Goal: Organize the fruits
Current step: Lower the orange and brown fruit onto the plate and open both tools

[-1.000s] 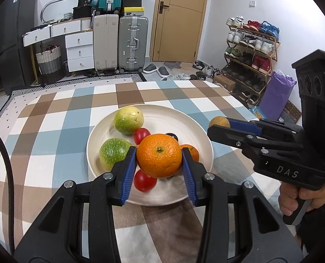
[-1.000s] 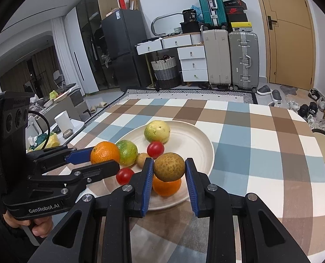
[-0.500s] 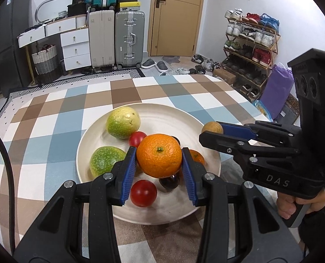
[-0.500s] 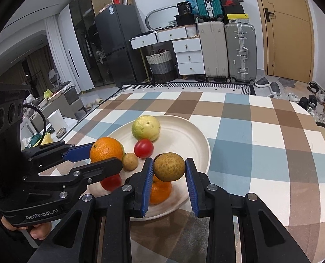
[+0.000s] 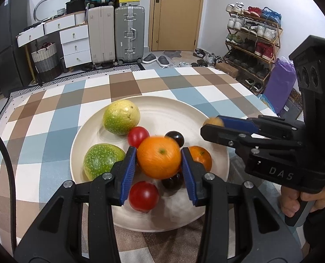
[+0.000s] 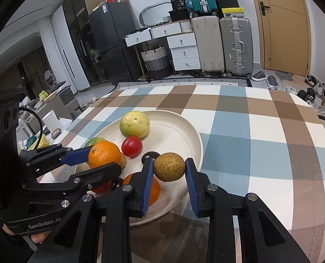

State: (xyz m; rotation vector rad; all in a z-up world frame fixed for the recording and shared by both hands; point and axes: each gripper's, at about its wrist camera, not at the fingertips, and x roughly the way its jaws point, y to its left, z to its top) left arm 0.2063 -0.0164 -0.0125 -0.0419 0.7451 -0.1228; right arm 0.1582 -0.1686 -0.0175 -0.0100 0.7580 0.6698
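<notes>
My left gripper [image 5: 159, 161] is shut on a large orange [image 5: 159, 156] held low over the middle of the cream plate [image 5: 162, 103]. My right gripper [image 6: 169, 168] has a brown round fruit [image 6: 169, 166] between its blue pads, just above the plate's right edge [image 6: 195, 135]; its jaws are opening, and the pads still touch the fruit. Lying on the plate are a yellow-green fruit [image 5: 121, 117], a green fruit [image 5: 101, 161], two red tomatoes [image 5: 138, 136] [image 5: 143, 196], dark grapes [image 5: 174, 137] and a small orange [image 5: 200, 160].
The plate stands on a checked tablecloth [image 5: 53, 120] covering the table. A person's hand [image 5: 294, 199] grips the right gripper's handle. Suitcases [image 5: 129, 32], white drawers [image 5: 75, 43] and a shoe rack [image 5: 250, 37] stand beyond the table's far edge.
Both grippers have come down and in toward the plate with their fruits, so the plate looms larger. A dark grape now shows beside the held orange.
</notes>
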